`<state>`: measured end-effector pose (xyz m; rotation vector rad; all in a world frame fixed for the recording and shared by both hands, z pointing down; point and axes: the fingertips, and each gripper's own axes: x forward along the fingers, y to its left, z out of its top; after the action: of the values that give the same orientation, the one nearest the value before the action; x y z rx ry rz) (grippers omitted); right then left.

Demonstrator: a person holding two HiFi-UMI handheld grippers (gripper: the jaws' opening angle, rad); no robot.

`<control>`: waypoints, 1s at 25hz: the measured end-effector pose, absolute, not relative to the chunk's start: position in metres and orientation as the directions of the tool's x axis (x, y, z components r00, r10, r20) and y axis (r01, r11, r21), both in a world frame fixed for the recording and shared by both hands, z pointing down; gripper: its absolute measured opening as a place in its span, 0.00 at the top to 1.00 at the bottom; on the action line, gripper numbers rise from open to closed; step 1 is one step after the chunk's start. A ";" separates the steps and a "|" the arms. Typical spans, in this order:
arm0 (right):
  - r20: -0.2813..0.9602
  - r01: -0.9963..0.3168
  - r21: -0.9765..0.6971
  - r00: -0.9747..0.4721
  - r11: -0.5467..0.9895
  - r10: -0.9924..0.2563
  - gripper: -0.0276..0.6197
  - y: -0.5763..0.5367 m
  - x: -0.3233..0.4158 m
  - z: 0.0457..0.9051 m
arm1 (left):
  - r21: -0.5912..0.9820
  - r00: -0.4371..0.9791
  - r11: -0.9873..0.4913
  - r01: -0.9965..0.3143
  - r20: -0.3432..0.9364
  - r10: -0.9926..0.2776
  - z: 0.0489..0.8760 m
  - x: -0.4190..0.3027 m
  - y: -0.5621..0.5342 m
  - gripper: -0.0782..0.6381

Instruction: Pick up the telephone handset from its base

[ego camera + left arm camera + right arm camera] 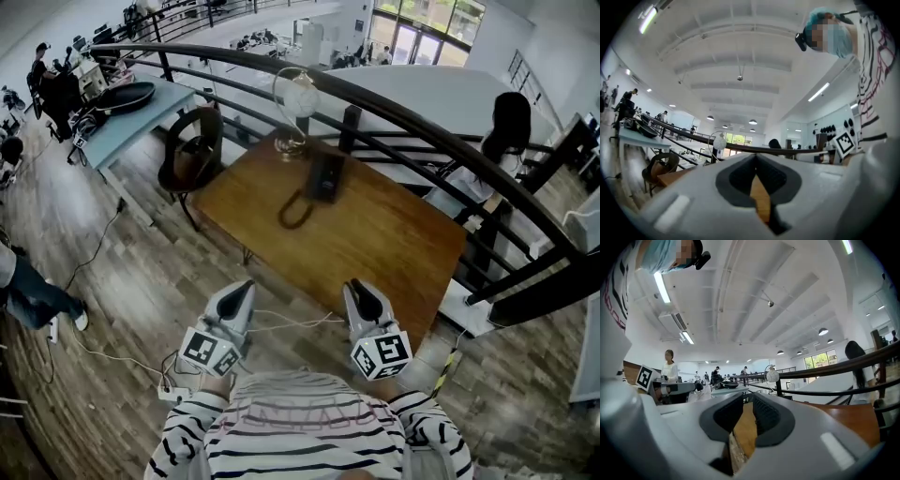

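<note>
A black telephone (325,176) lies on the far half of a brown wooden table (394,234), its handset resting on the base. Its dark coiled cord (295,211) loops toward me. Both grippers are held close to my body, well short of the phone. The left gripper (246,286) hangs by the table's near edge, and in the left gripper view its pads (740,176) meet at the tips with nothing held. My right gripper (356,286) is beside it. The right gripper view shows a narrow gap between its pads (765,416), with nothing in it.
A globe lamp (298,97) stands behind the phone. A round dark chair (192,145) is at the table's left end. A curved black railing (422,131) runs behind, with a person (502,141) beyond it. White cables (281,323) and a power strip (173,394) lie on the floor.
</note>
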<state>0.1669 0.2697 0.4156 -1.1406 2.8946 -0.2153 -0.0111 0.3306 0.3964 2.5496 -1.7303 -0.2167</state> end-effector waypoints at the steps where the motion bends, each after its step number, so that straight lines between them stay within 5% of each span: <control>1: 0.033 -0.678 -0.135 -0.732 0.723 -0.680 0.85 0.267 0.168 0.417 | 0.125 0.363 -0.371 -0.920 -0.083 -0.928 0.399 -0.009 0.330 0.88; 9: 0.065 -0.685 -0.143 -0.727 0.715 -0.684 0.72 0.234 0.170 0.434 | 0.132 0.384 -0.388 -0.912 -0.049 -0.922 0.422 -0.003 0.306 0.72; 25: 0.117 -0.816 -0.146 -0.576 0.560 -0.809 0.58 0.100 0.035 0.452 | 0.197 0.558 -0.549 -0.813 -0.011 -0.830 0.442 -0.144 0.138 0.62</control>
<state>0.0351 0.0997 0.4516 -1.4620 2.8067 -0.2930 -0.1444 0.1376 0.4418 2.6199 -1.3940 -0.1527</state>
